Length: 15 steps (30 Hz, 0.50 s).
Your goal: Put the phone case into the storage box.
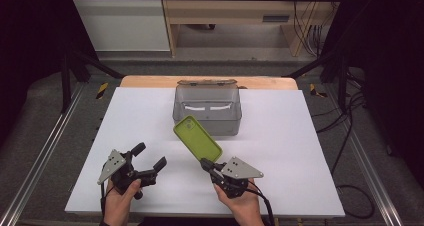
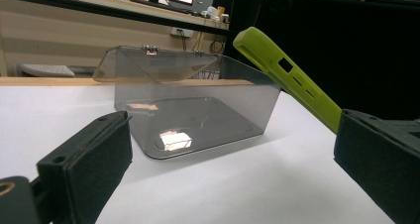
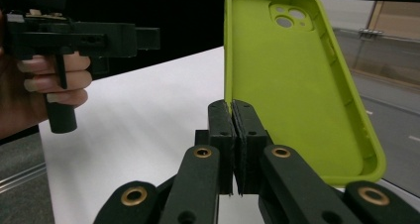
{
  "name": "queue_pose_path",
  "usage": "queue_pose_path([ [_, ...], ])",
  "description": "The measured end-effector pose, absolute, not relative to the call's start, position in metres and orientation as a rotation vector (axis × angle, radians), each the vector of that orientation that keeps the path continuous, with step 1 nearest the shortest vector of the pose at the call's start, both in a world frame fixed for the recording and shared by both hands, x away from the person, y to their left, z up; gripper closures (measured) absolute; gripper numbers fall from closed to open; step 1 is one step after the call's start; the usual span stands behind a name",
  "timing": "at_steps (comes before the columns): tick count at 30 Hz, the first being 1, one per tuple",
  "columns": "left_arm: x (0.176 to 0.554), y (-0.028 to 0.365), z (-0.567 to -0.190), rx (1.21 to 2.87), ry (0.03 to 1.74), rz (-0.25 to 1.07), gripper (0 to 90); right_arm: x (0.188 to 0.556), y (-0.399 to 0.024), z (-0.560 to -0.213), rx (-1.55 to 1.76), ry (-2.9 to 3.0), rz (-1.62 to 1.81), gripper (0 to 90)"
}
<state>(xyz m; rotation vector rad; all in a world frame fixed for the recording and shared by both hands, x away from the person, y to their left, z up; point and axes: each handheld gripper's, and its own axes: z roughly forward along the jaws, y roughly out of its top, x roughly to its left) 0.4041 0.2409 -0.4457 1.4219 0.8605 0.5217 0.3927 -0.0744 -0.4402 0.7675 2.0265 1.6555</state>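
Here the right claw (image 3: 233, 110) pinches the green phone case (image 3: 292, 85), left claw (image 1: 150, 156) gaping empty.

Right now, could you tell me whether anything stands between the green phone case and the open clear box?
Nothing visible does. The right gripper holds the phone case by its edge, just before the box, whose lid is swung back. The left gripper is off to the side.

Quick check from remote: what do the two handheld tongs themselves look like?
Both are black two-jaw tongs with flat padded jaws, brass-coloured rivets at the linkage pivots and a grey three-cornered plate on top. A black cable trails from the right one. No sleeves visible.
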Motion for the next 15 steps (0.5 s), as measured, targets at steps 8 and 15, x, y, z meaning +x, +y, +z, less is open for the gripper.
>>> queue_pose_path([
  [8, 0.409, 0.228, -0.429, 1.43, 0.828, 0.524, 1.4, 0.401, -0.077, -0.429, 0.79, 1.969, 1.676, 87.9],
  [15, 0.431, 0.208, -0.403, 1.436, 0.79, 0.53, 1.6, 0.413, -0.076, -0.417, 0.794, 1.917, 1.69, 87.9],
])
